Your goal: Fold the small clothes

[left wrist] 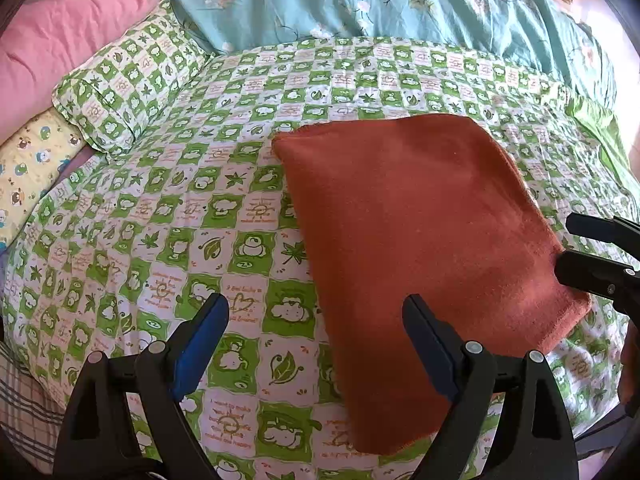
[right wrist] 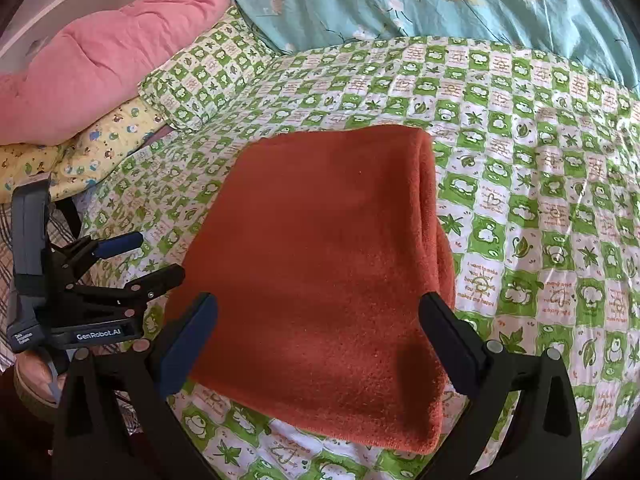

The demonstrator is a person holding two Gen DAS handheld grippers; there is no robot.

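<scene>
1. A rust-orange cloth (right wrist: pixel 320 248), folded into a thick rectangle, lies flat on a green-and-white checked bedsheet (left wrist: pixel 180 220); its long axis runs from the near edge of the bed away toward the teal floral quilt (left wrist: pixel 400 0).
2. In the right wrist view, stacked fold layers show along the cloth's right side, and its near edge lies close to the bed's edge.
3. The left gripper (left wrist: pixel 316 320) hangs released, jaws wide apart, one finger over bare sheet and the other over the cloth's near left part.
4. The right gripper (right wrist: pixel 318 314) is likewise spread open above the cloth's near end, grasping nothing.
5. Open sheet lies left, right and beyond the cloth; a matching checked pillow (left wrist: pixel 128 80) and pink pillow (left wrist: pixel 72 28) sit well apart at far left.
</scene>
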